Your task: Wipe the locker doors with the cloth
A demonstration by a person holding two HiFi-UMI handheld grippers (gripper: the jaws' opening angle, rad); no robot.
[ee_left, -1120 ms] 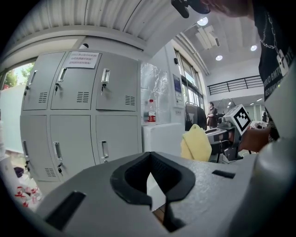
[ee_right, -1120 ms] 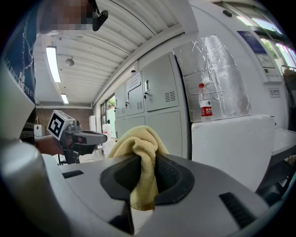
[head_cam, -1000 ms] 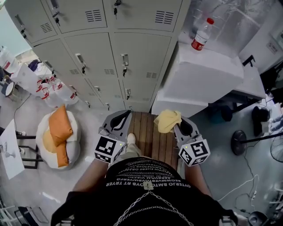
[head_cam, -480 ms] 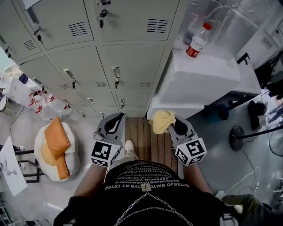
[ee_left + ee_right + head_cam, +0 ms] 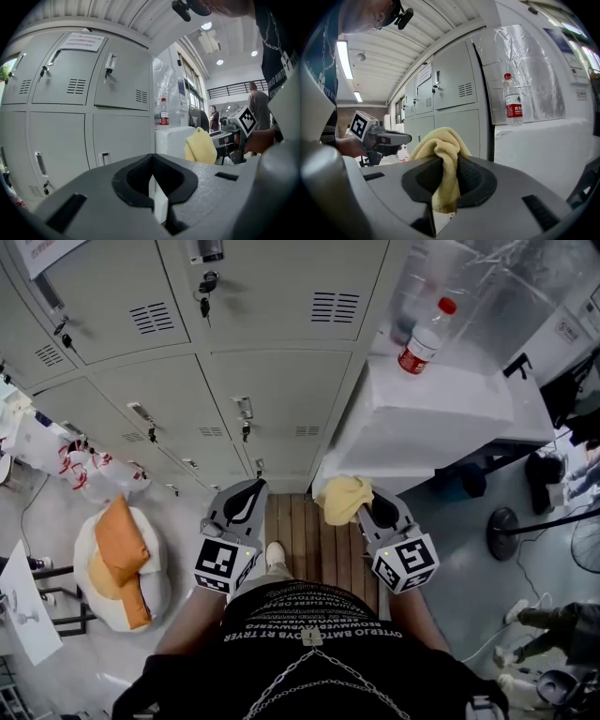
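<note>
Grey locker doors (image 5: 272, 399) with vents and keyed handles fill the wall ahead of me, also seen in the left gripper view as locker doors (image 5: 70, 117). My right gripper (image 5: 361, 507) is shut on a yellow cloth (image 5: 343, 496), which bunches up out of the jaws as the cloth (image 5: 440, 154). My left gripper (image 5: 242, 502) is held beside it at the same height, shut with nothing in it. Both grippers hang short of the lockers, above a wooden slatted platform (image 5: 314, 540).
A white foam box (image 5: 431, 418) stands right of the lockers with a red-labelled water bottle (image 5: 419, 337) on top. An orange and white cushion pile (image 5: 117, 554) lies on the floor at left. A fan base (image 5: 506, 532) and cables sit at right.
The head view has tilted up a little, so more of the upper locker doors shows. Both grippers keep the same pose and the cloth stays held.
</note>
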